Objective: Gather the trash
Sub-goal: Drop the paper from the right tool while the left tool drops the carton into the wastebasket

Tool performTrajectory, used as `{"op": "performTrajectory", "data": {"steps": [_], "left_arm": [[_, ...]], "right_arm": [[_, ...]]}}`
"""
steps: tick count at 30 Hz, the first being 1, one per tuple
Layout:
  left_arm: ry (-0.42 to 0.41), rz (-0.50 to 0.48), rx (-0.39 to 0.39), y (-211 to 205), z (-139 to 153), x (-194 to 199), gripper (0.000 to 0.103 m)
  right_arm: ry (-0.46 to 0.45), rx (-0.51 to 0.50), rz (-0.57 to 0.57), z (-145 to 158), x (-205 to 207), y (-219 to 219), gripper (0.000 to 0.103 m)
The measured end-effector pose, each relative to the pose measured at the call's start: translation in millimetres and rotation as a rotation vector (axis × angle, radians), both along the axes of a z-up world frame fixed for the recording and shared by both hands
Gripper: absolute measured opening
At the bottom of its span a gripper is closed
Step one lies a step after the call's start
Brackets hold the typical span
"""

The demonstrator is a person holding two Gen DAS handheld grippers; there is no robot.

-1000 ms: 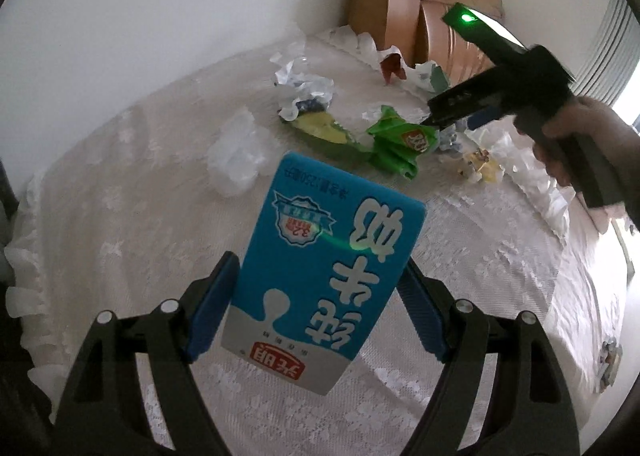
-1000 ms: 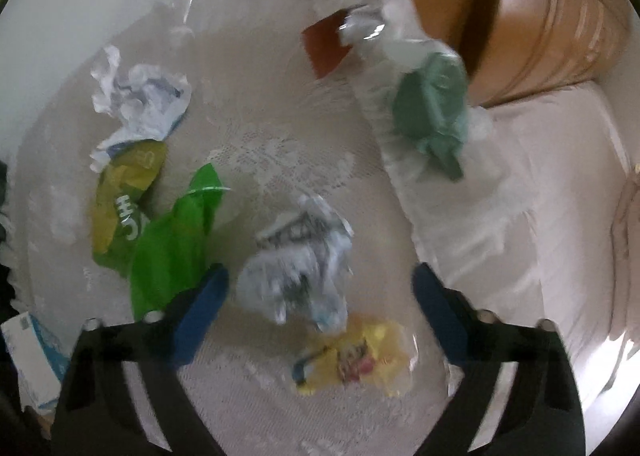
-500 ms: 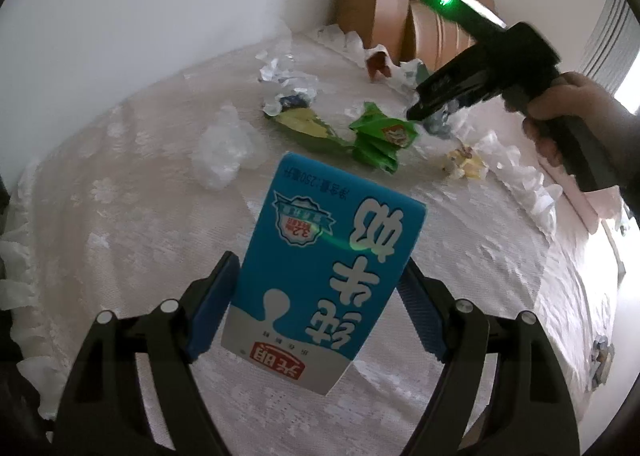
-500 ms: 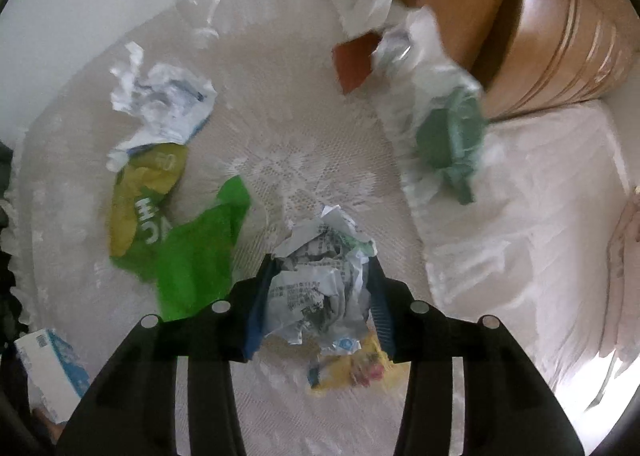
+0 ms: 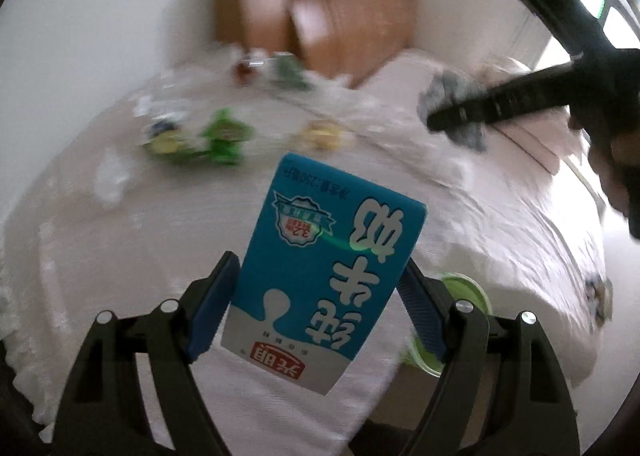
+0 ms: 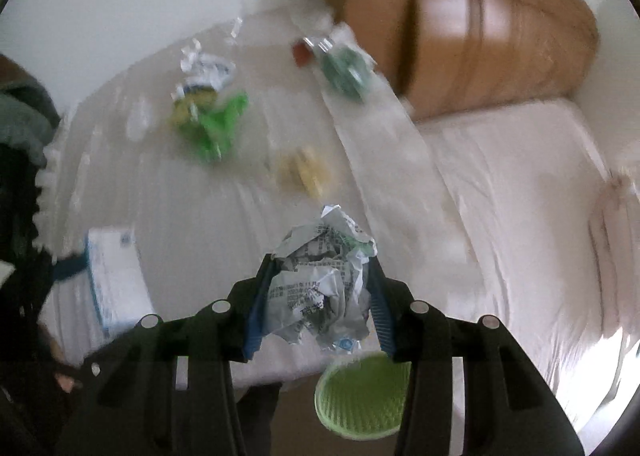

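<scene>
Right gripper [image 6: 320, 296]: fingers closed on a crumpled paper wrapper [image 6: 324, 288], with the green basket [image 6: 362, 400] directly below at lower centre. Left gripper [image 5: 320, 308]: fingers clamp a blue milk carton [image 5: 324, 276], long axis upward; basket rim at lower right.

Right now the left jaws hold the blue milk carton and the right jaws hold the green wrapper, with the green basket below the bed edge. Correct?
Not quite. The right gripper is shut on a crumpled printed paper wad, as the right wrist view shows; the green wrapper lies on the bed. The left gripper does hold the blue milk carton, and the green basket sits below the bed edge.
</scene>
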State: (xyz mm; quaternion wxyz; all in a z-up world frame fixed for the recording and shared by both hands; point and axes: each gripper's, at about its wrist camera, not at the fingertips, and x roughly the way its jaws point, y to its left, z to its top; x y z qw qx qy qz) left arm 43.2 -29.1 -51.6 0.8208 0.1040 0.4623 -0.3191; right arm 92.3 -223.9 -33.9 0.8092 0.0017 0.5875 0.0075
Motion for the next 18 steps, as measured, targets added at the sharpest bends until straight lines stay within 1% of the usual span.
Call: {"op": "performTrajectory", "data": {"steps": [2,3,5,6,9,12,14,15,17,18], "left_arm": [[0.001,-0.068,0.003,-25.6,-0.2,-20.0,0.076],[0.000,-0.096,0.007,-36.2,-0.5,-28.5,0.076],[0.006,-0.162,0.009,-58.9,-1.5,-48.6,0.076],[0.013,-0.188,0.008,-69.5,-1.7,-55.9,0.076],[0.030,-0.256,0.018,-97.6,-5.1,-77.8,0.076],[0.024,-0.306,0.042,-121.7,-8.2,-96.9,0.076],[0.022,-0.331,0.057,-135.0,-11.2,-107.4,0.076],[0.024,-0.340,0.064,-139.9,-12.6,-112.6,0.076],[0.028,-0.353,0.082,-147.8,-16.1,-121.5,0.076],[0.030,-0.362,0.094,-152.6,-18.1,-125.4,0.076]], "right_arm": [[0.016,0.010,-0.043,-3.7,-41.6,-21.2,0.045],[0.022,0.013,-0.059,-6.8,-55.6,-28.5,0.045],[0.052,0.012,-0.123,-21.4,-104.9,-52.2,0.045],[0.061,0.012,-0.140,-26.3,-117.8,-57.8,0.045],[0.124,0.027,-0.229,-56.4,-178.1,-86.0,0.045],[0.163,0.045,-0.287,-82.8,-213.8,-103.2,0.045],[0.172,0.058,-0.312,-94.5,-229.5,-111.3,0.047],[0.171,0.083,-0.331,-105.8,-238.1,-116.1,0.048],[0.164,0.108,-0.340,-120.6,-248.4,-120.5,0.056],[0.160,0.109,-0.348,-128.1,-252.4,-122.5,0.070]]}}
